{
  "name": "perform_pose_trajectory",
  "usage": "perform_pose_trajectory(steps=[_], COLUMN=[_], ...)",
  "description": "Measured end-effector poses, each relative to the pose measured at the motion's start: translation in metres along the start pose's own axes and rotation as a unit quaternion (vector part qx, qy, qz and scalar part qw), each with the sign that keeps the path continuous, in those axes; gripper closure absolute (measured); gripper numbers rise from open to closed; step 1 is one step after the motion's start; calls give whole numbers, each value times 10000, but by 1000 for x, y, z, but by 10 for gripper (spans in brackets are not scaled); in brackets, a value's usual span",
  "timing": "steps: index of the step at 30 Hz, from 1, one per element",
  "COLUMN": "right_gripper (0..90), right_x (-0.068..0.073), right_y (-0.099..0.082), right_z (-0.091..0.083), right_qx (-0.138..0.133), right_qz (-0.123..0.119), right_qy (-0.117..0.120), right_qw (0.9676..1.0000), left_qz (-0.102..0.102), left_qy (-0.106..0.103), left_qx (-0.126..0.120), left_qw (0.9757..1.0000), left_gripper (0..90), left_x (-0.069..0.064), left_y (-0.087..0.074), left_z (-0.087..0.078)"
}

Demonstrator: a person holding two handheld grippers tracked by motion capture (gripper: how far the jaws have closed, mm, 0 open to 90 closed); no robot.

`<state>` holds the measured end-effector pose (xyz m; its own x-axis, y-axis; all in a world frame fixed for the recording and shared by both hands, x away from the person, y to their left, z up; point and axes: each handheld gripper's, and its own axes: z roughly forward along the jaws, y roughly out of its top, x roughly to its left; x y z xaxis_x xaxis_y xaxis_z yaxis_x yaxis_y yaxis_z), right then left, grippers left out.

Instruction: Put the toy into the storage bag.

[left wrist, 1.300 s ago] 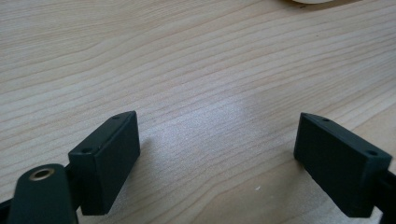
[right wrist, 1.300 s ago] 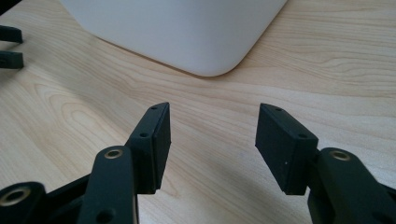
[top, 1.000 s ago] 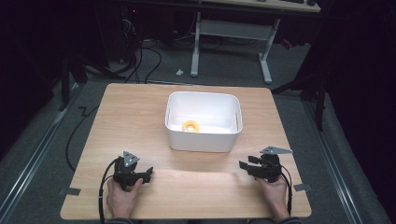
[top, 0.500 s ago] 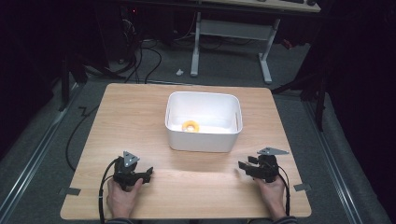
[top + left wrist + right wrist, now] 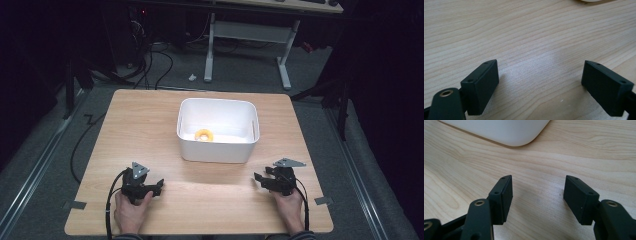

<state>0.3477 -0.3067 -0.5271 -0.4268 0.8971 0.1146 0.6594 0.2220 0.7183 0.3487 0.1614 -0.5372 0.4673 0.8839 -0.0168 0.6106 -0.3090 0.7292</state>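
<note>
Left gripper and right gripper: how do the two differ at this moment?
The left gripper sits at the wooden table's near left, its fingers spread wide; the right gripper sits at the near right, its fingers parted more narrowly. In the right gripper view the white plastic bin shows a broad rounded corner, while the left gripper view catches a mere sliver. Both are open, empty, low over the table and hand-held.
</note>
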Motion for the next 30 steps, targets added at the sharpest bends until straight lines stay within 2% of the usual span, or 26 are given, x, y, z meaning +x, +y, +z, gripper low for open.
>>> perform_pose_trajectory(steps=[8, 13, 15, 23, 30], right_gripper=[390, 383, 360, 339, 282], right_x=[6, 8, 14, 14, 14], right_y=[-3, -2, -2, -2, -2], right_z=[3, 3, 5, 5, 6], right_qx=[-85, -72, -16, 4, 26], right_qz=[-205, -283, -526, -501, -417], right_qy=[-222, -267, -435, -444, -528], right_qw=[9995, 9992, 9977, 9978, 9977], left_qz=[3, 3, 4, 9, 9], left_qy=[-3, -1, -3, -8, -11], left_qx=[0, 1, -1, 0, -1], left_qw=[10000, 10000, 10000, 10000, 10000], left_gripper=[148, 148, 148, 148, 148], left_x=[0, 0, 0, 0, 0], left_y=[0, 0, 0, 0, 0], left_z=[0, 0, 0, 0, 0])
